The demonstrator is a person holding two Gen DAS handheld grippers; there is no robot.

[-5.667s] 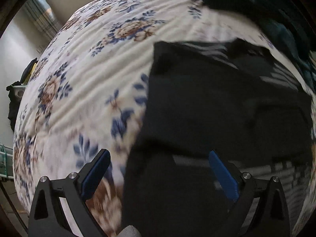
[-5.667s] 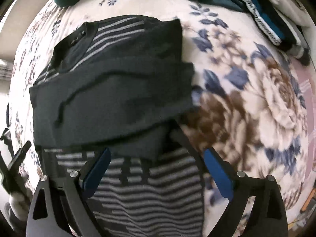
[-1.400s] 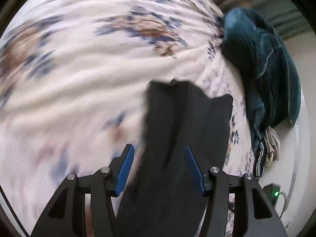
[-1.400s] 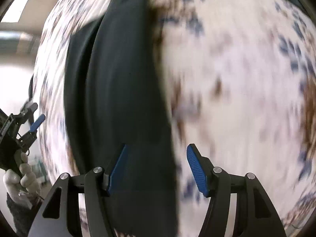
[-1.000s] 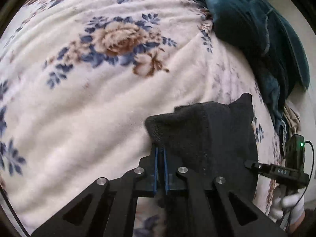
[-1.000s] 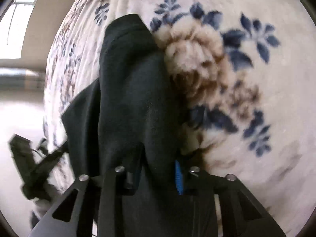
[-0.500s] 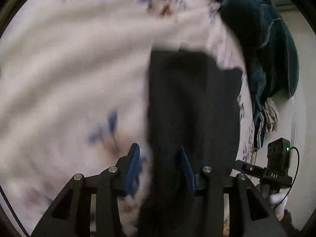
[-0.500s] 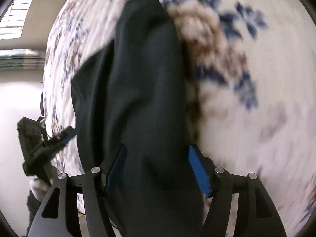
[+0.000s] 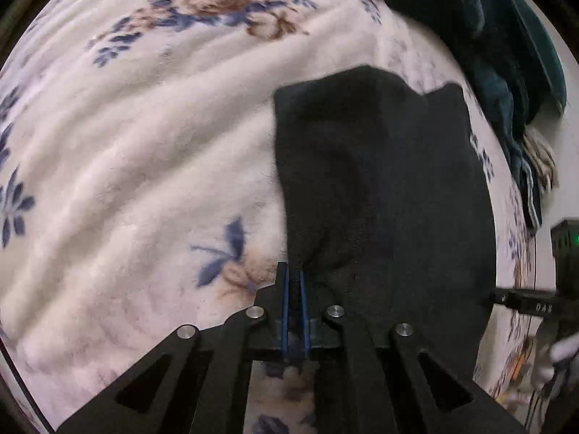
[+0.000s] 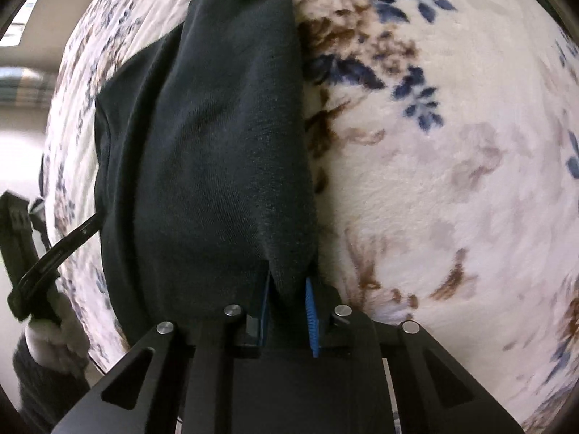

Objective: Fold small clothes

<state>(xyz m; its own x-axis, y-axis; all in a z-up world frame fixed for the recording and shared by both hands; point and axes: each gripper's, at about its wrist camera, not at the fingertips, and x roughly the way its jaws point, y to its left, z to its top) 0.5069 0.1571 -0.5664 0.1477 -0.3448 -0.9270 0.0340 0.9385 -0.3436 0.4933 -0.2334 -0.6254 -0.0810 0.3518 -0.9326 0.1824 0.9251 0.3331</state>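
Item: dark folded garment (image 9: 383, 188), lying on a floral blanket (image 9: 137, 152) spread over the bed, a heap of teal clothes (image 9: 481, 36) just beyond it.

Left gripper (image 9: 295, 278): fingers narrowed to a sliver, pinching the garment's near edge.

Right gripper (image 10: 287, 300): jaws closing, a thick bunch of the same cloth between the blue pads (image 10: 312, 311), which appear to press on it.

Risks, as judged:
- Left pinch is thin; it may catch only the top layer, so the fold could open on lifting.
- Right bite is bulky and uneven; layers may slide apart.
- Plush blanket may drag at the fabric, skewing the edges.
- Unequal pull between hands would twist the bundle.
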